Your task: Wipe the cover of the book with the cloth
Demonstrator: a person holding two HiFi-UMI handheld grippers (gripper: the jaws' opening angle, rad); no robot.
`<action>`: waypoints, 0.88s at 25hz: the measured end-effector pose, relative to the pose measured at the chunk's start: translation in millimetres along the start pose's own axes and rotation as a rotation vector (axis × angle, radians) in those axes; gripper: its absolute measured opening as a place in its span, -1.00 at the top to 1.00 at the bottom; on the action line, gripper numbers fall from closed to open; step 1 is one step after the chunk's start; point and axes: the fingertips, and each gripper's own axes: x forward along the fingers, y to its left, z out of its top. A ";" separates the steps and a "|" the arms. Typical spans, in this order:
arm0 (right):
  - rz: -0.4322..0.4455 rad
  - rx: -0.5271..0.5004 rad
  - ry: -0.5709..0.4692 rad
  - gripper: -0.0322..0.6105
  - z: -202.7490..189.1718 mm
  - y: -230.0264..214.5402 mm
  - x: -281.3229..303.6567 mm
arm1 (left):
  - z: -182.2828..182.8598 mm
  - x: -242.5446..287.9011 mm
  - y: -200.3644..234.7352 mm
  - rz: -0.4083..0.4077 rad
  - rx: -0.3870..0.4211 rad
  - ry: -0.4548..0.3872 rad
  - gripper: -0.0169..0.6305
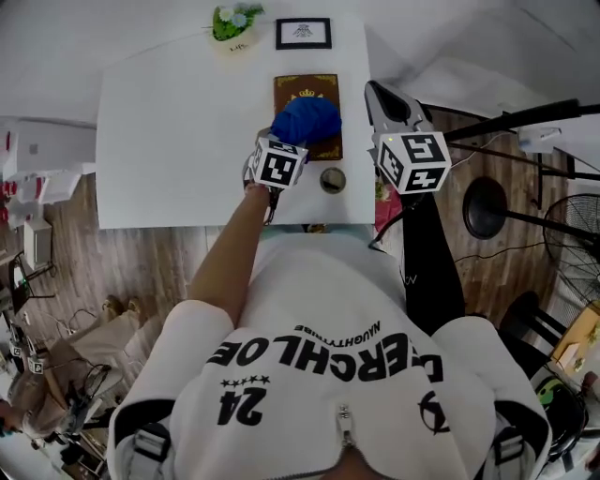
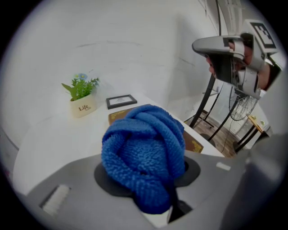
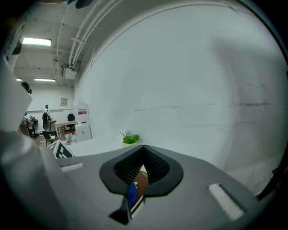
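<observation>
A brown book (image 1: 305, 87) with gold print lies on the white table (image 1: 178, 131) near its right edge. A bunched blue cloth (image 1: 306, 120) rests over the book's lower half, with my left gripper (image 1: 286, 142) shut on it. In the left gripper view the cloth (image 2: 146, 155) fills the jaws and hides the fingertips, and the book's corners (image 2: 118, 115) show behind it. My right gripper (image 1: 386, 101) hangs just off the table's right edge, beside the book, jaws meeting at the tips and holding nothing. Through its jaws (image 3: 143, 150) I see a strip of book (image 3: 140, 182) and cloth (image 3: 131, 194).
A small potted plant (image 1: 234, 23) and a framed picture (image 1: 303, 33) stand at the table's far edge, behind the book. A small round object (image 1: 332, 180) lies near the front edge, below the book. Black stands and a fan (image 1: 487, 206) crowd the floor to the right.
</observation>
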 end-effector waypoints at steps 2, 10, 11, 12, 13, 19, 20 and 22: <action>0.028 -0.004 -0.004 0.89 1.1 5.9 5.5 | -8.0 -8.4 15.2 0.036 -0.025 0.005 0.22; 0.076 -0.004 -0.007 0.89 0.9 16.3 14.3 | -28.2 -30.2 50.9 0.129 -0.118 0.019 0.22; 0.079 -0.005 -0.009 0.89 1.1 17.4 14.7 | -27.5 -30.7 50.9 0.132 -0.117 0.016 0.22; 0.081 -0.006 -0.010 0.89 1.3 18.1 14.9 | -25.6 -31.4 50.0 0.131 -0.116 0.009 0.22; 0.081 -0.006 -0.011 0.89 1.2 18.0 14.9 | -22.1 -32.5 47.9 0.126 -0.115 -0.005 0.22; 0.062 -0.003 -0.001 0.89 -2.8 11.9 8.3 | 22.1 -37.6 10.9 0.037 -0.037 -0.117 0.22; 0.059 -0.004 0.000 0.89 -3.4 10.8 6.6 | 30.3 -37.2 0.3 0.015 -0.032 -0.132 0.22; 0.050 -0.003 0.001 0.89 -4.0 7.8 2.9 | 40.3 -32.3 -20.2 -0.029 -0.012 -0.143 0.22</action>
